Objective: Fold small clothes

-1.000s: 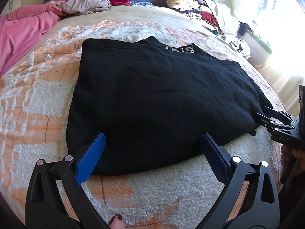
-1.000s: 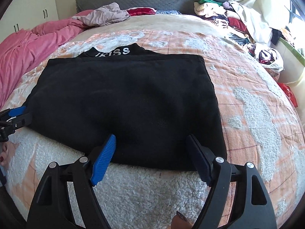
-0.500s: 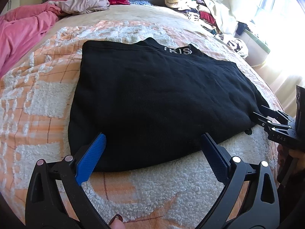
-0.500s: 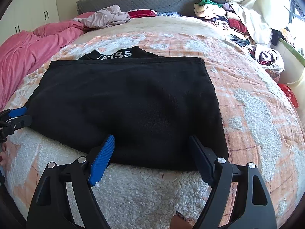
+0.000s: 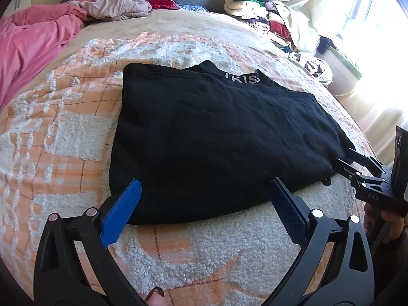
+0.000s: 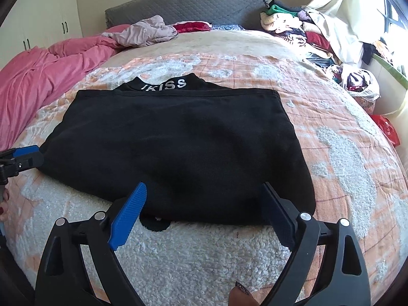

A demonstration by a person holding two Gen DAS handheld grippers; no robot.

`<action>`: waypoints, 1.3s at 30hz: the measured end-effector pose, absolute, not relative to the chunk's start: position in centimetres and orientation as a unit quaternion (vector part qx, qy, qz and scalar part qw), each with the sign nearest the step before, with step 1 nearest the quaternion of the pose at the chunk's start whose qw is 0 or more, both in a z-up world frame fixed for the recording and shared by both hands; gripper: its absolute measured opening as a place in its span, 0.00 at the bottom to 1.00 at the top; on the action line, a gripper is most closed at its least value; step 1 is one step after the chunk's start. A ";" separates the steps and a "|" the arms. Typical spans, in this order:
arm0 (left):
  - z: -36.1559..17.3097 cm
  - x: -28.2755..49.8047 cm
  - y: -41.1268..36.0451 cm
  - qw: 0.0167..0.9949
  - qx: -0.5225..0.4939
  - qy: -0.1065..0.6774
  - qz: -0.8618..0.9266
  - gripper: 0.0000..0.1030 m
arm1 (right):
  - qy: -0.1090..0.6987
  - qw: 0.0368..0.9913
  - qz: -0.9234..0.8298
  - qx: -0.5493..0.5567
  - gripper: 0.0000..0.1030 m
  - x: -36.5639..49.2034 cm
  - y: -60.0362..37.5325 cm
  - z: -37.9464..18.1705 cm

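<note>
Your black knit garment [image 5: 216,137], folded into a rough rectangle with a white-lettered band at its far edge, lies flat on the orange-and-white tufted bedspread [image 5: 63,132], near the front edge of the bed. Your left gripper [image 5: 204,191] hangs over the garment's near hem with its blue-padded fingers [image 5: 122,211] spread wide apart; the hem lies in the gap, but neither pad presses on the cloth. Your right gripper [image 6: 204,196] sits at the same hem toward the garment's right corner, and its jaws are opening; the black fabric edge shows between them, loose, with the pads standing clear of it on either side. In the right wrist view, the left tool's blue tip appears at the garment's left corner, just beside the cloth. A small dark tab pokes out from under the hem between the right fingers. Behind the garment, a crumpled pink quilt [image 6: 38,76] lies along the left of the bed, a pale mauve garment [image 6: 145,30] rests by the grey quilted headboard [image 6: 191,5], and a heap of mixed clothes [image 6: 306,30] is piled at the far right.
</note>
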State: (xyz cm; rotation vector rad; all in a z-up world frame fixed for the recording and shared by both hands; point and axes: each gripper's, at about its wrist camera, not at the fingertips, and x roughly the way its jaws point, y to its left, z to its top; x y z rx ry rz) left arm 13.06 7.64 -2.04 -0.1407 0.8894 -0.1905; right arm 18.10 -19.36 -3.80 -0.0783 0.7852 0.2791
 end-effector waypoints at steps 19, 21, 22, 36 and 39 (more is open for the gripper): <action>0.1 13.0 10.8 0.911 -0.076 0.402 -0.048 0.91 | 0.347 0.919 0.177 -0.055 0.95 16.1 -14.0 -1.8; 0.3 13.1 11.2 0.911 -0.079 0.402 -0.044 0.91 | 0.346 0.918 0.183 -0.058 0.95 16.1 -13.2 -1.8; 0.3 13.1 11.4 0.911 -0.078 0.403 -0.041 0.91 | 0.346 0.918 0.186 -0.062 0.95 16.1 -12.7 -1.7; 0.6 13.8 14.7 0.914 -0.089 0.397 0.001 0.91 | 0.329 0.905 0.230 -0.138 0.95 15.4 -5.7 -2.1; 0.5 14.1 15.4 0.913 -0.093 0.398 0.008 0.91 | 0.329 0.900 0.240 -0.155 0.95 15.4 -4.1 -2.4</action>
